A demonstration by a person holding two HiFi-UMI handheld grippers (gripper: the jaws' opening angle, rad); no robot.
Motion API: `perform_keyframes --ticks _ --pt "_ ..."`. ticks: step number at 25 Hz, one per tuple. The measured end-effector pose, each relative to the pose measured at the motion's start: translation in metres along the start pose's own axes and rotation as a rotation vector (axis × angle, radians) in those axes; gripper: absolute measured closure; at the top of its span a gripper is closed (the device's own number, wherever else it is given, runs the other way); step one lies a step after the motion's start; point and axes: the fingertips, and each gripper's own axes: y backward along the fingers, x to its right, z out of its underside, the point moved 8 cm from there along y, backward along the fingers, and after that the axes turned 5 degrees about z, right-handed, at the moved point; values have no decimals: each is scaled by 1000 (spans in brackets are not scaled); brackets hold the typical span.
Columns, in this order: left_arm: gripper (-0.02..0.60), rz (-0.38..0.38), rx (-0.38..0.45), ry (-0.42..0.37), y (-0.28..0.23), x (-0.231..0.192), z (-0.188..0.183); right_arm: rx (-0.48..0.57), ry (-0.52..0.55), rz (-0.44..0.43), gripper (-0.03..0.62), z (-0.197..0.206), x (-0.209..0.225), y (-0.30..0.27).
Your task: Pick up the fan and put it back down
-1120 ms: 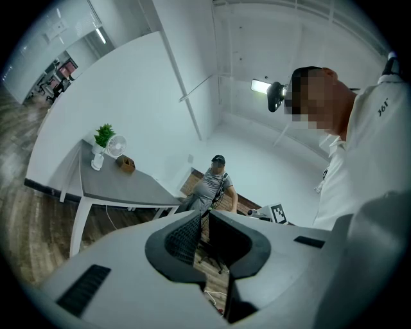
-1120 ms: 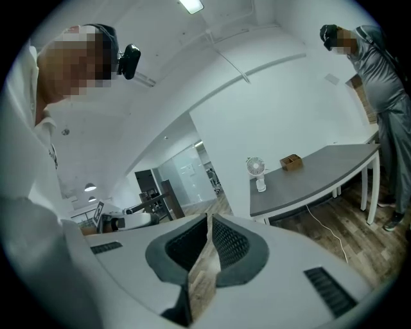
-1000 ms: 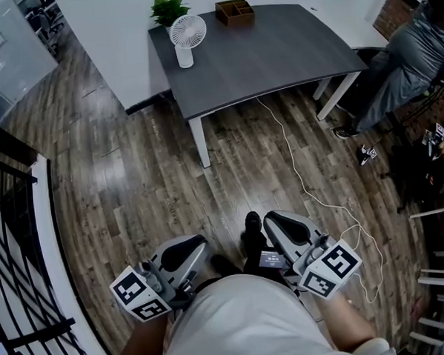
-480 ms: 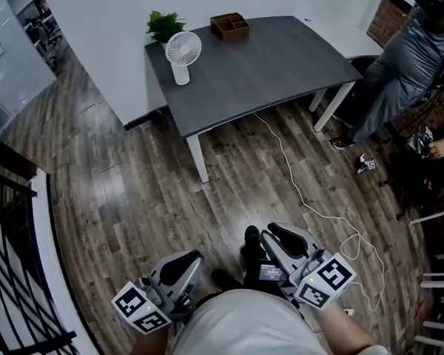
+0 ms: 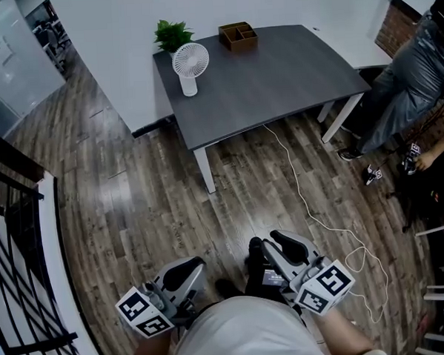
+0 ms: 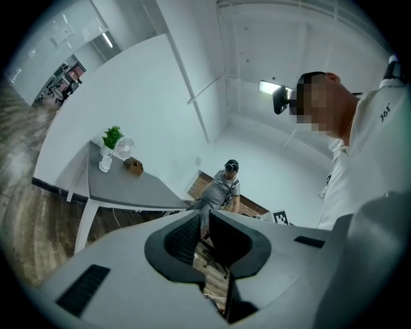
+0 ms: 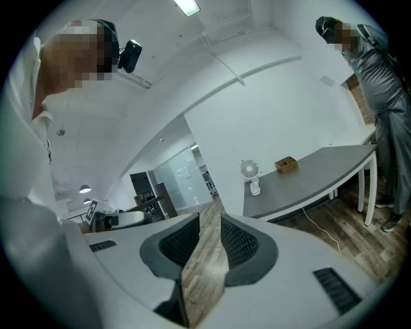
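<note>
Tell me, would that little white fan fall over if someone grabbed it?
Maybe. The fan has a big round head on a narrow stand, so a push up high would probably tip it. It looks small and plastic, so likely light. Standing upright on the table, it shouldn't roll.

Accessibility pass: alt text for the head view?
A white fan stands on a grey table across the floor. The left gripper and right gripper sit low by the person's body, empty; the right's jaws have just been opening.

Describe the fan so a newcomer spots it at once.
Find the dark grey table by the white wall. The fan stands at its far left corner. Unlike the green plant and brown box nearby, it is white, with a round head.
</note>
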Motion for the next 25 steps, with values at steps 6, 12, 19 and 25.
perform_keyframes --ticks 6,12,19,25 --pt "518 -35 25 -10 -17 -12 -12 3 8 -4 508 -16 19 -12" --pt "465 -48 30 10 -41 -26 -13 -13 2 -6 508 -23 45 -21" --pt "465 -44 42 17 -92 -44 -27 -21 2 -28 508 -49 90 -41" --pt "463 -56 50 5 -130 -53 -47 -20 12 -58 508 -77 123 -58"
